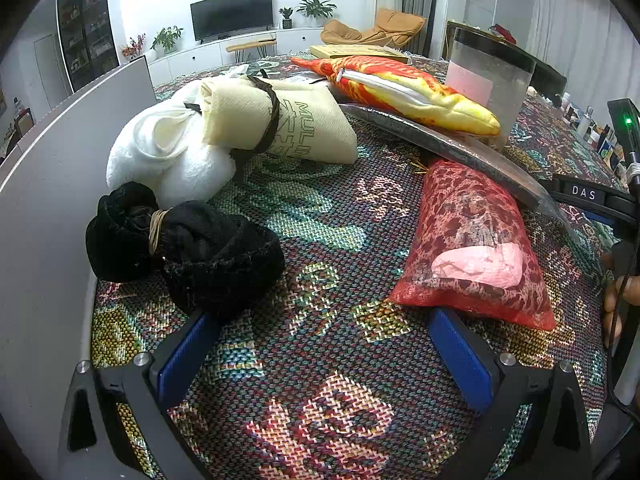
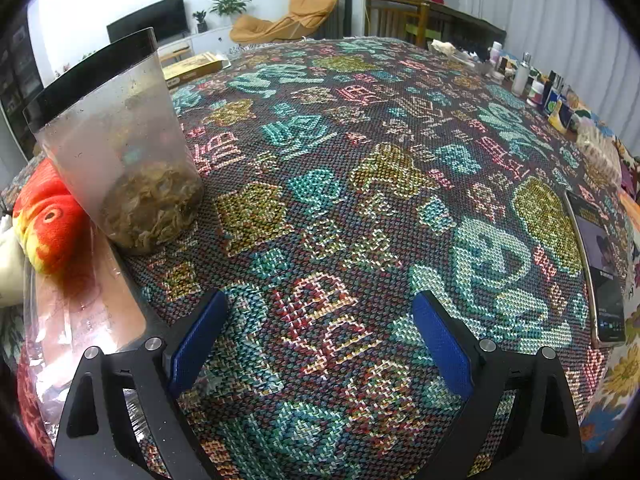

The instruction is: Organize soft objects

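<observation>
Soft bundles are lying spread across a patterned woven tablecloth (image 1: 320, 240). A black rolled cloth (image 1: 184, 252) tied with a tan band is sitting at the near left, touching a white towel bundle (image 1: 160, 160) behind it. A cream rolled bag (image 1: 276, 124) bound with a dark strap is resting against the towel. A red leopard-print pouch (image 1: 476, 240) is lying at the right, and an orange-yellow fish pillow (image 1: 404, 88) is lying farther back, beside a clear plastic container (image 2: 116, 148). The left gripper (image 1: 324, 344) is hovering low with its blue pads spread wide, holding nothing. The right gripper (image 2: 320, 340) is likewise gaping over bare cloth, a phone (image 2: 600, 272) lying to its right.
</observation>
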